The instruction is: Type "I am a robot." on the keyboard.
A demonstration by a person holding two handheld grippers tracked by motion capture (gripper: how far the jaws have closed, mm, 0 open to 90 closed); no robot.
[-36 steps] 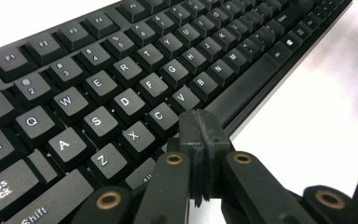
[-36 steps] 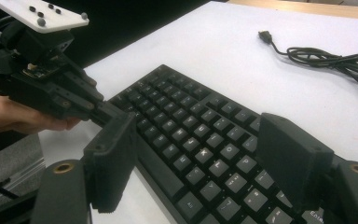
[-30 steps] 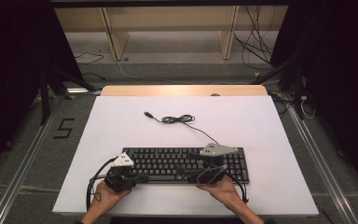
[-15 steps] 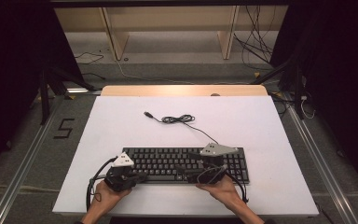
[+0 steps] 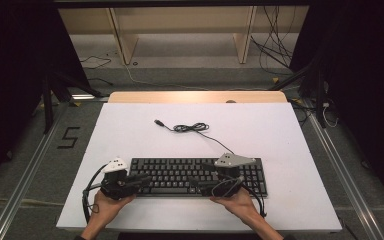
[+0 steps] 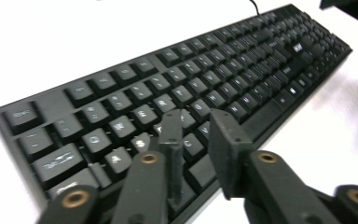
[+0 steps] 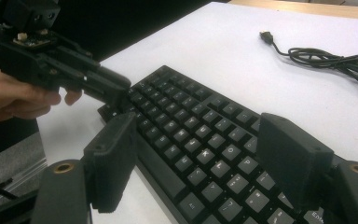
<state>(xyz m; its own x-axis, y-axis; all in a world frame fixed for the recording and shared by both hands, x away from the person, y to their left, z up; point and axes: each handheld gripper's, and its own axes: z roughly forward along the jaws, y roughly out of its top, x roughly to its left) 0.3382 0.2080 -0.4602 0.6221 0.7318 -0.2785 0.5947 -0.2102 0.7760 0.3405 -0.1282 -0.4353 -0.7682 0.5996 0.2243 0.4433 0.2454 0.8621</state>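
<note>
Over the near-left corner of the black keyboard (image 5: 197,176), the left hand-held gripper (image 6: 200,126) has just been parting its jaws; they now stand a little apart above the letter keys with nothing between them, where a second ago they sat together on the same end of the board. I read that as a key press just finished, or a let-go ahead of the next one, so the typing-like work seems to be under way rather than done. The right hand-held gripper (image 7: 205,154) stands wide open over the right half of the keys, holding nothing, and its hand (image 5: 237,202) has not shifted from the earlier high views. The keyboard lies flat on the white worktop (image 5: 130,130), parallel to the near edge and close to it, in the same spot as before (its cable (image 5: 192,128) trails off in a loose coil toward the far side, plug lying free). Room is tightest toward the person: only a narrow strip of worktop sits between keyboard and near edge, and both hands already fill it. Left, right and beyond the board the surface is bare apart from the cable, so either hand-held gripper could lift or slide outward freely; the coil is the one thing to steer round.
</note>
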